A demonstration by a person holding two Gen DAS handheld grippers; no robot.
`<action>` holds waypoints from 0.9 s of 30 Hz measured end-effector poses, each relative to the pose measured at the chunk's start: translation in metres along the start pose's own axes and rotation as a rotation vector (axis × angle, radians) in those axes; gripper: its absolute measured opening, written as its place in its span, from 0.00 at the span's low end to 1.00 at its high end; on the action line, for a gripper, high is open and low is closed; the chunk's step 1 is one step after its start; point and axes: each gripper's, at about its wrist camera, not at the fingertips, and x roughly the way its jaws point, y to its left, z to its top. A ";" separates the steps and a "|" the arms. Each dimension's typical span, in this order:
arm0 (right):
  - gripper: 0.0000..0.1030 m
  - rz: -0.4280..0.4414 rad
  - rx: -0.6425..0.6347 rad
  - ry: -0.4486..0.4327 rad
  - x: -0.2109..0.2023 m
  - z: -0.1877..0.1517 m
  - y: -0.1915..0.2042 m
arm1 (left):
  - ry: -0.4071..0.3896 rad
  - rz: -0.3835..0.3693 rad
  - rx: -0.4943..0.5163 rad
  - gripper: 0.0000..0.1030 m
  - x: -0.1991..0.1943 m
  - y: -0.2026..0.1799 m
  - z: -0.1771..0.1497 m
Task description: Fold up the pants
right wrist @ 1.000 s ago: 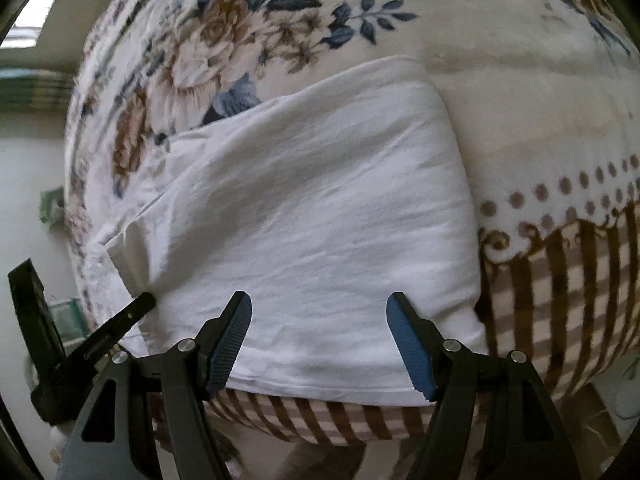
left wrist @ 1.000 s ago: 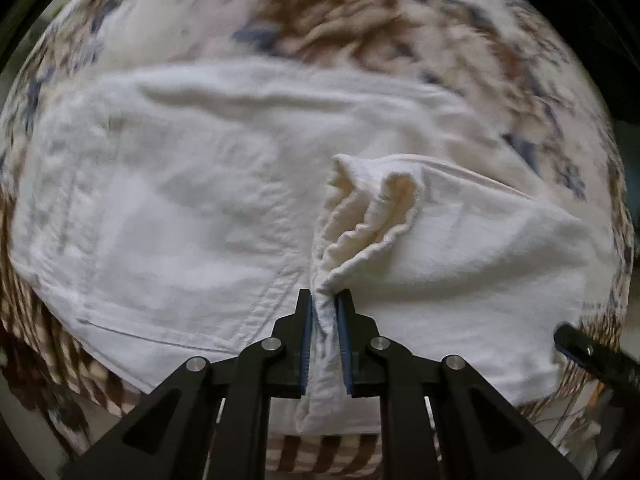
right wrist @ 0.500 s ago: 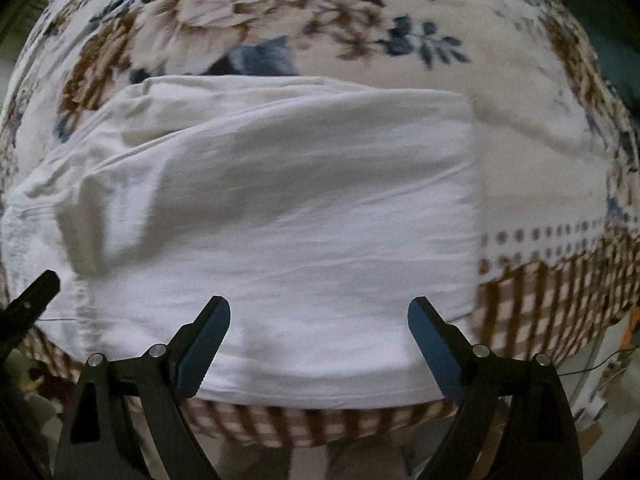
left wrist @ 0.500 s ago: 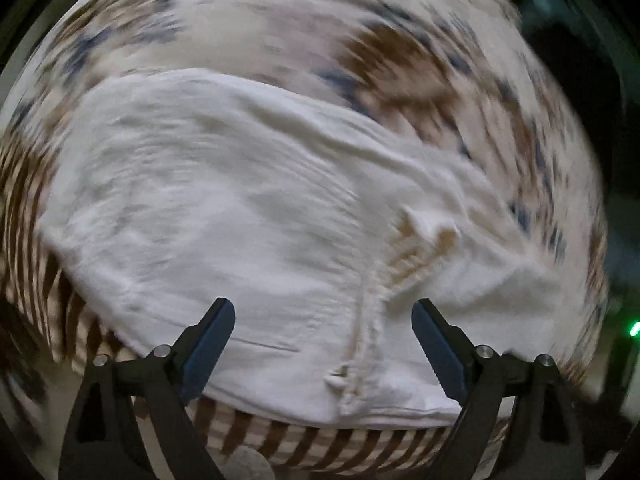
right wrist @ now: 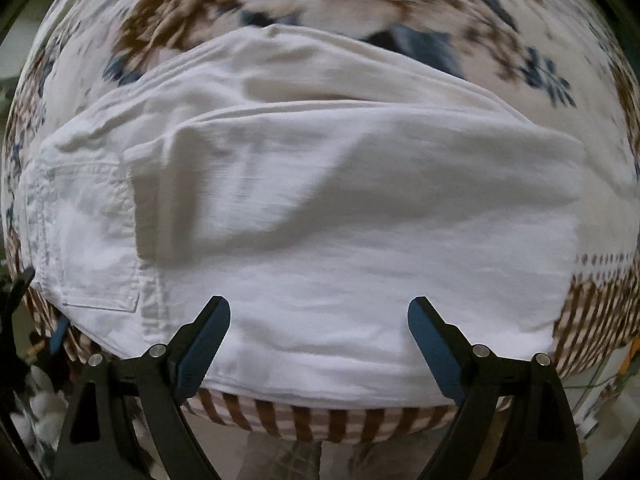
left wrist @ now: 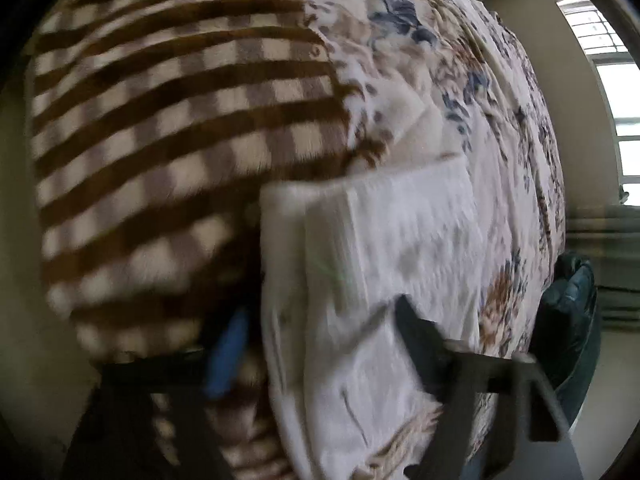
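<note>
White pants point(right wrist: 320, 216) lie folded into a wide rectangle on the bed point(right wrist: 540, 60), over the floral blanket, w/ the near long edge right at the bed's front edge where the brown check border point(right wrist: 304, 420) hangs down. Left end shows a stitched back pocket point(right wrist: 96, 240); a top layer's edge crosses just right of it. Right end of the pants stops short of the bed's right side — bare blanket beyond it.

Right gripper point(right wrist: 318, 344) is spread wide, holding nothing, fingers point(right wrist: 204, 340) over the near hem but I can't tell if they touch cloth. Space below the bed front is free floor.

Left wrist view is motion-blurred. Left gripper point(left wrist: 320, 348) is also released and empty — blue-padded finger point(left wrist: 228, 352) over the check border, the other finger over the pants' point(left wrist: 380, 248) short end. From here the pants' end edge runs along the line where check pattern point(left wrist: 160, 120) meets floral. Window point(left wrist: 616, 100) at far right, a dark blue-green object point(left wrist: 568, 320) beside the bed; floor past it looks open.
</note>
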 end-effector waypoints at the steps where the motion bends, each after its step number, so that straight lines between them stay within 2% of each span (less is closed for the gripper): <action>1: 0.90 -0.007 -0.015 0.004 0.002 0.004 0.008 | -0.002 -0.003 0.010 0.43 0.001 0.002 0.006; 3: 0.90 -0.017 -0.037 0.015 0.007 0.010 0.020 | -0.023 -0.006 0.042 0.36 0.007 -0.005 0.009; 4: 0.90 -0.020 -0.042 0.021 0.009 0.012 0.024 | -0.030 -0.007 0.058 0.28 0.005 -0.007 0.008; 6: 0.90 -0.014 -0.046 0.036 0.013 0.016 0.032 | -0.062 -0.016 0.139 0.21 -0.012 -0.016 0.001; 8: 0.90 -0.017 -0.049 0.045 0.019 0.014 0.033 | -0.080 -0.060 0.209 0.19 -0.024 -0.024 -0.006; 9: 0.90 -0.018 -0.052 0.045 0.019 0.015 0.033 | -0.080 -0.075 0.239 0.19 -0.026 -0.027 -0.008; 11: 0.90 -0.024 -0.055 0.048 0.022 0.014 0.032 | -0.072 -0.101 0.231 0.23 -0.019 -0.022 -0.006; 14: 0.90 -0.024 -0.037 0.050 0.020 0.019 0.036 | -0.034 -0.122 0.127 0.31 0.003 -0.001 0.012; 15: 0.90 -0.023 -0.030 0.048 0.020 0.020 0.034 | -0.023 -0.127 0.099 0.37 0.011 0.003 0.017; 17: 0.90 -0.006 -0.009 0.038 0.020 0.022 0.031 | -0.023 -0.129 0.070 0.44 0.020 0.005 0.022; 20: 0.90 0.019 0.019 0.036 0.017 0.026 0.026 | -0.062 -0.070 0.098 0.45 0.020 -0.006 0.020; 22: 0.90 0.012 0.022 0.022 0.014 0.030 0.026 | -0.097 -0.024 0.148 0.25 0.013 -0.018 0.014; 24: 0.90 -0.002 0.023 0.010 0.012 0.032 0.024 | -0.137 0.007 0.230 0.17 -0.003 -0.036 0.005; 27: 0.90 -0.046 0.019 -0.012 0.004 0.035 0.023 | -0.200 0.028 0.366 0.16 -0.033 -0.063 -0.014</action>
